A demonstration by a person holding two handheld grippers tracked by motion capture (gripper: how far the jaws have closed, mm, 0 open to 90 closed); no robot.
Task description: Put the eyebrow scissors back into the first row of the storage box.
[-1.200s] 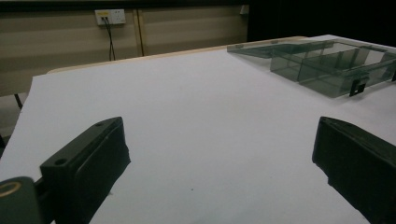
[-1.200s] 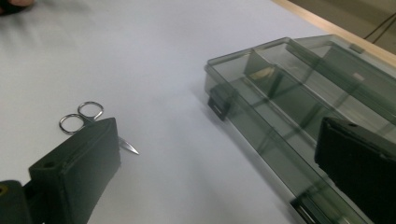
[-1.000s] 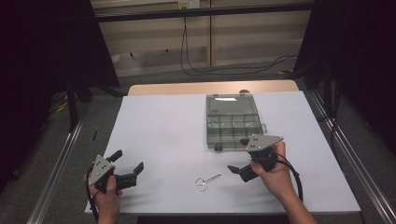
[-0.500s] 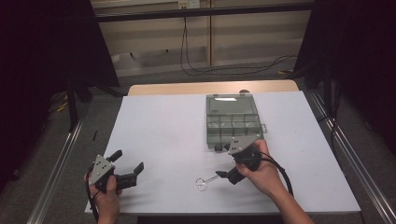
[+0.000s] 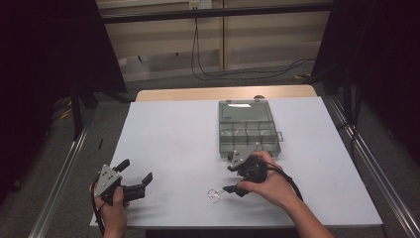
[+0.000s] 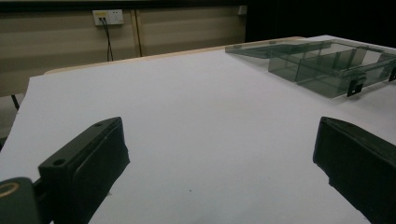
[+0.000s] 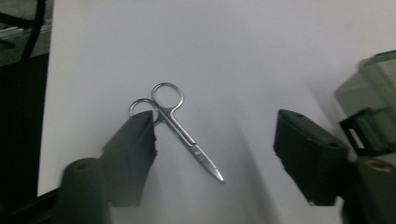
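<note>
Small steel scissors point(image 5: 214, 194) point(image 7: 187, 135) lie shut on the white table point(image 5: 168, 144), near its front edge. My right gripper point(image 5: 229, 176) point(image 7: 215, 130) hovers just right of them, tilted down, jaws open wide. In the right gripper view the scissors lie between the jaws, and the left jaw overlaps one finger ring. My left gripper point(image 5: 136, 171) point(image 6: 222, 140) stands open at the front left, nothing between its jaws. A clear grey compartment box point(image 5: 247, 130) point(image 6: 327, 65) point(image 7: 373, 102) sits behind the right hand.
The box's lid lies flat on the table behind it, toward the far edge. A latch on its front wall point(image 6: 356, 86) faces the grippers. Metal rails point(image 5: 64, 168) run along both sides of the table. Cables point(image 5: 237, 74) trail over the floor beyond.
My right gripper has moved left and forward from beside the box, down to the scissors. The left gripper has stayed still.
</note>
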